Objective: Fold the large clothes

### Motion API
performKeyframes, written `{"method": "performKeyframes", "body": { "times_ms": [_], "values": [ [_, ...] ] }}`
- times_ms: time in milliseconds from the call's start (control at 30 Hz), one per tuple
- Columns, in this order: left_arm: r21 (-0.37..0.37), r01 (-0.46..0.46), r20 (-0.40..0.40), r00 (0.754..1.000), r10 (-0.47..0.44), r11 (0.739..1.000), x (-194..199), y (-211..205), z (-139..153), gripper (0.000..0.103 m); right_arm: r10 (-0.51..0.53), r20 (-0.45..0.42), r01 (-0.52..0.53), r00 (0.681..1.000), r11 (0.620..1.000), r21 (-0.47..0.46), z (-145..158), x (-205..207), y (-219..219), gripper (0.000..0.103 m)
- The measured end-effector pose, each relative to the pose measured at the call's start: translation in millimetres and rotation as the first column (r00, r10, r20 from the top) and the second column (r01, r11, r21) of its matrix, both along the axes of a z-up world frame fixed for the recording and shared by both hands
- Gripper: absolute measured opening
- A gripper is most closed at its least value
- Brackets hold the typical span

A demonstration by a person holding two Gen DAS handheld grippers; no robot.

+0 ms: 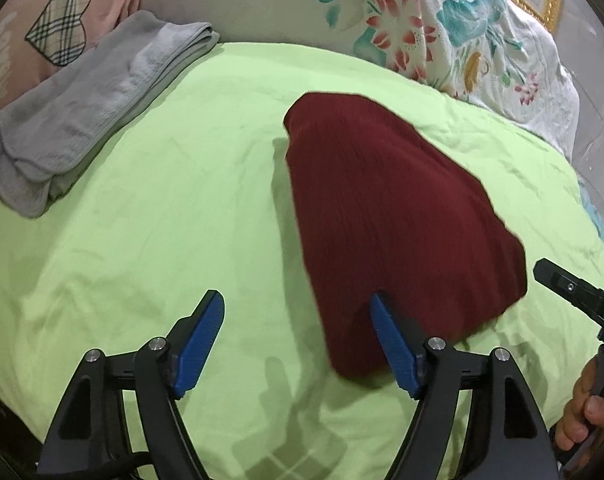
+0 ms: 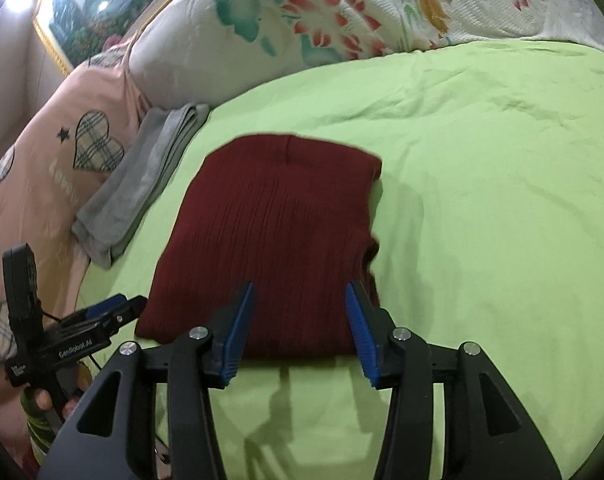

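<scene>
Sweater (image 2: 270,240) lies folded on green sheet (image 2: 481,160) — left tongs (image 1: 296,312) and right tongs (image 2: 300,300) both spread, empty.

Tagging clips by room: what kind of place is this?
Most likely a bedroom: a bed with a green sheet, a floral quilt and a pink pillow at its far end, plus folded clothes lying on it.

bare green sheet (image 2: 481,160) right of right tongs (image 2: 298,296) | red sweater (image 2: 278,216) ahead | grey towel (image 2: 142,184), pillows (image 2: 302,12) beyond
</scene>
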State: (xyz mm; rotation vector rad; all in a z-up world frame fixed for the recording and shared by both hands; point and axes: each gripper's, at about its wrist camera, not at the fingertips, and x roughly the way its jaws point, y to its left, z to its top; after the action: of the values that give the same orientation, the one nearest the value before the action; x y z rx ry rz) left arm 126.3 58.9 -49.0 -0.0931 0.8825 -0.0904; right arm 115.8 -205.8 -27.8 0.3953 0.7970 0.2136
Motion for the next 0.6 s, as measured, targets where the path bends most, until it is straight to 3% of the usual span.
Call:
{"method": "performKeyframes", "body": {
  "times_ms": [600],
  "values": [
    [0.052,0.036,-0.066,0.997,-0.033,0.998,-46,12,-29,0.078,0.044,-0.065,-0.047,0.997,0.998,-0.051,-23,-53,13,0.061]
  ]
}}
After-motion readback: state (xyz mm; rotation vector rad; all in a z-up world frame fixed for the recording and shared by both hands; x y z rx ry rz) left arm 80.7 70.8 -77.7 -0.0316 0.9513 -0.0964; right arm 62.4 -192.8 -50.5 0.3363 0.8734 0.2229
